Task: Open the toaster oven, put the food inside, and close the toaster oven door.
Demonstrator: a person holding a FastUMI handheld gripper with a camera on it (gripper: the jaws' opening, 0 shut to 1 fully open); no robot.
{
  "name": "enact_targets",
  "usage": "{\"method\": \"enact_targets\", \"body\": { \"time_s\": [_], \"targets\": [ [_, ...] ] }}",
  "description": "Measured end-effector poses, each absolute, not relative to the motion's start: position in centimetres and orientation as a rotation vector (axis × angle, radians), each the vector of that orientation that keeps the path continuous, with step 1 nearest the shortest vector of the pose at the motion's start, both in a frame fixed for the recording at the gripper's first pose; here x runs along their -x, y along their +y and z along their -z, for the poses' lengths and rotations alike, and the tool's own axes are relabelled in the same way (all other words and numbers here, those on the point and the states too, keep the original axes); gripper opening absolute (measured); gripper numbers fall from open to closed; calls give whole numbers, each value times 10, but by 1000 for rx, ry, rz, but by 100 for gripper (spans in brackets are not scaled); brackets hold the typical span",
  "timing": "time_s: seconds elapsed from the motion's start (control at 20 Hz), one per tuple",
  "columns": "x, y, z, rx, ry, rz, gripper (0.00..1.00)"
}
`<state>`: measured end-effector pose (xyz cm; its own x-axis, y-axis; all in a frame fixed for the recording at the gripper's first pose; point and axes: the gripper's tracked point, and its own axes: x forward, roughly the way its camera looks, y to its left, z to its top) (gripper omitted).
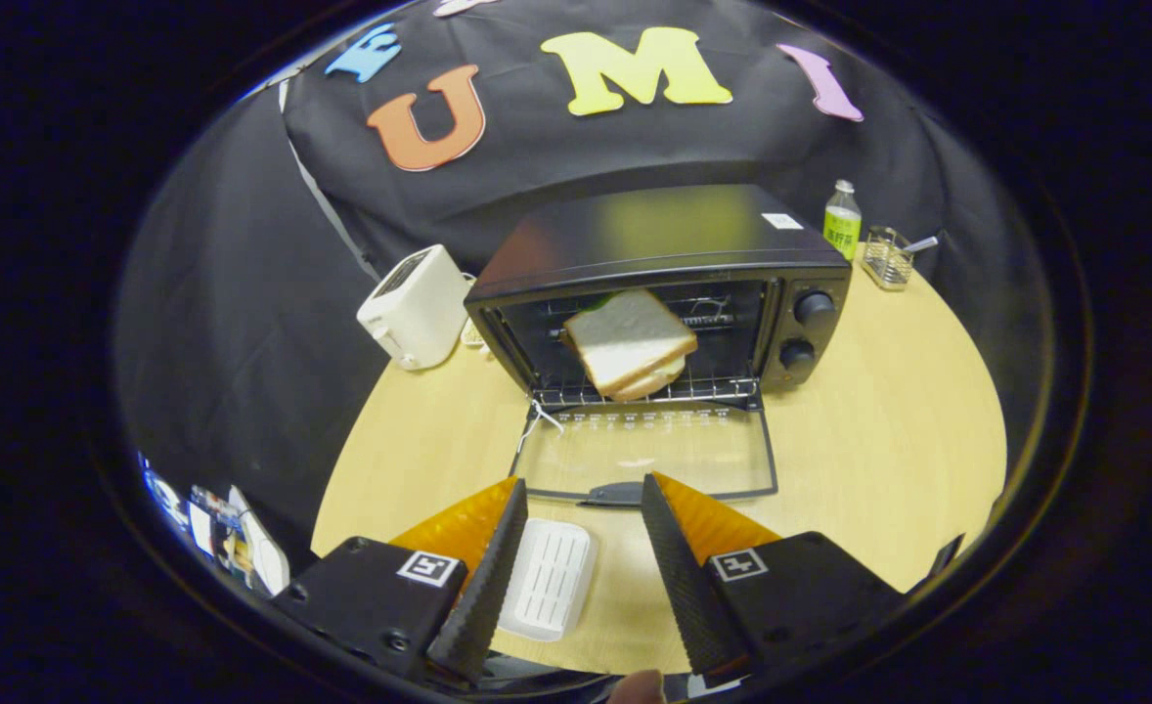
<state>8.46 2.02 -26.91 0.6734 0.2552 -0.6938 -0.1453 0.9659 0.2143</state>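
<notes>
The black toaster oven (664, 244) stands on the round wooden table with its glass door (646, 455) folded down flat toward me. A sandwich of white bread (630, 342) lies on the wire rack inside the oven. My gripper (584, 494) hovers above the table just short of the door's handle (625, 494), its orange-and-black fingers (493, 557) spread apart and holding nothing. The door handle sits just ahead of the gap between the fingertips.
A white tray (549, 577) lies on the table between the fingers, toward the left one. A white pop-up toaster (415, 305) stands left of the oven. A green-labelled bottle (841, 221) and a wire basket (889, 256) stand behind the oven's right side.
</notes>
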Motion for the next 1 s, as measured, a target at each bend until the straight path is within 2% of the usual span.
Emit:
{"method": "enact_targets", "body": {
  "time_s": [0.1,0.2,0.35,0.65,1.0],
  "targets": [
    [-70,20,281,-127,827,-210,79],
    [-60,18,295,-109,857,-196,84],
    [-56,13,316,-128,898,-167,84],
    [-73,-9,362,-126,952,-99,84],
    [-100,-19,407,-104,1008,-83,84]
  ]
}}
